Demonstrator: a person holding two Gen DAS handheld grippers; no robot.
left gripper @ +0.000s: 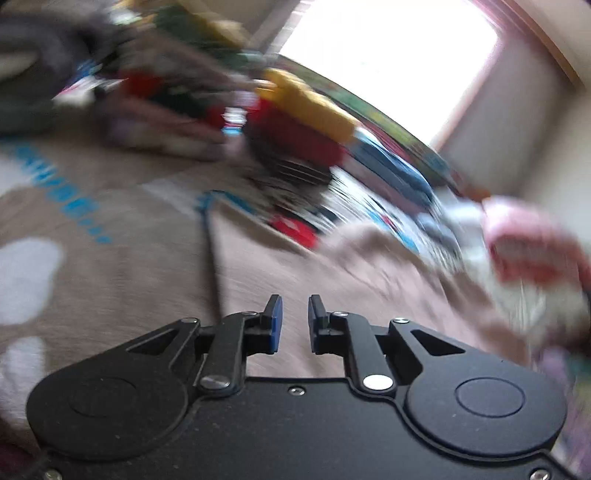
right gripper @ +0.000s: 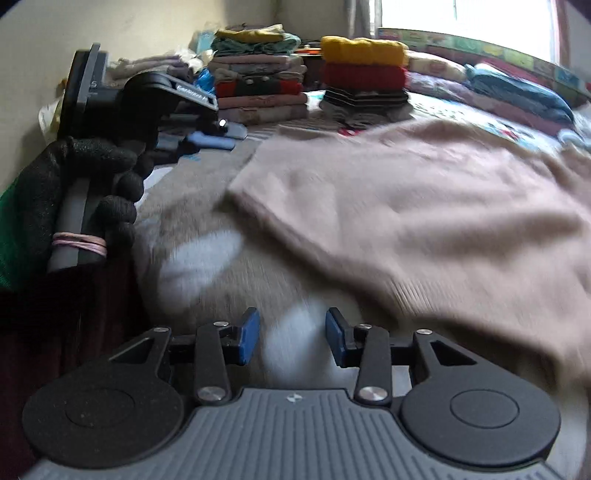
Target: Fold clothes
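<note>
Left gripper (left gripper: 295, 321): narrow gap, nothing held.
Right gripper (right gripper: 291, 339): part open, empty.
Sweater (right gripper: 406, 206): ahead, soft, light; pinch its ribbed hem.

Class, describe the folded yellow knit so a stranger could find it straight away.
Start at the bright window behind the bed. Left of it stands a short stack of folded clothes; the yellow knit tops it, directly on a red knit, the brightest piece there.

Ahead of me a cream wall (right gripper: 147, 22) meets a corner, and a bright window (right gripper: 461, 18) floods the room with daylight. Beneath me spreads a bed with a brown blanket (right gripper: 177, 221) bearing white patches.
</note>
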